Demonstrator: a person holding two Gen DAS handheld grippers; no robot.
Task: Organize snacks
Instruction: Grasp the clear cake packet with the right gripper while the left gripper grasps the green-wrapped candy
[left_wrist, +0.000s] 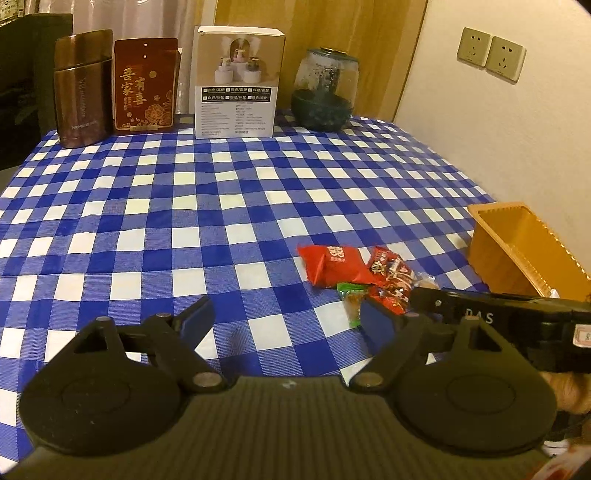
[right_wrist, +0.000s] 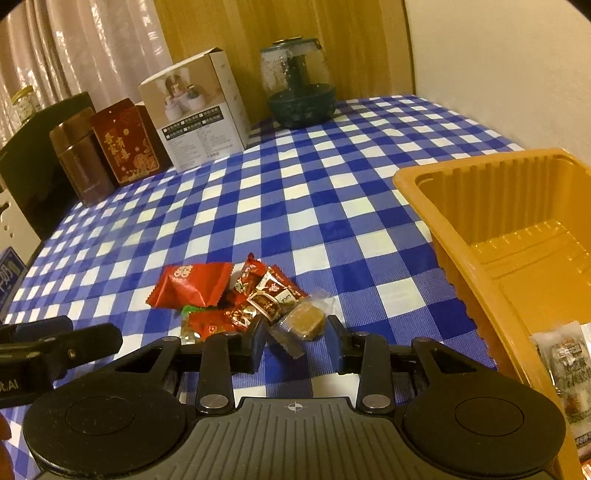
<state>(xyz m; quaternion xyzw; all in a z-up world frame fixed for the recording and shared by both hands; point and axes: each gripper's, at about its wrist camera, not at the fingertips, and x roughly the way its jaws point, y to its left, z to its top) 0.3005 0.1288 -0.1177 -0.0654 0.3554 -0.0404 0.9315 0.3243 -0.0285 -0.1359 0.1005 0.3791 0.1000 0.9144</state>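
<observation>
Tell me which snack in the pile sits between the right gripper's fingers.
The clear-wrapped brown candy, between the right gripper pads. The other snacks are red or green packets lying farther left.

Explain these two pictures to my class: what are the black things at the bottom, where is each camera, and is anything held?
No robot here: a person holds a hand tool with two-fingered tongs in each hand. Each picture comes from a camera on one tool, looking along its fingers. The left view shows the left tongs open above the checked tablecloth, holding nothing. The right view shows the right tongs apparently pinching a clear-wrapped brown sweet beside a pile of red-wrapped snacks. An orange tray stands to the right.
</observation>
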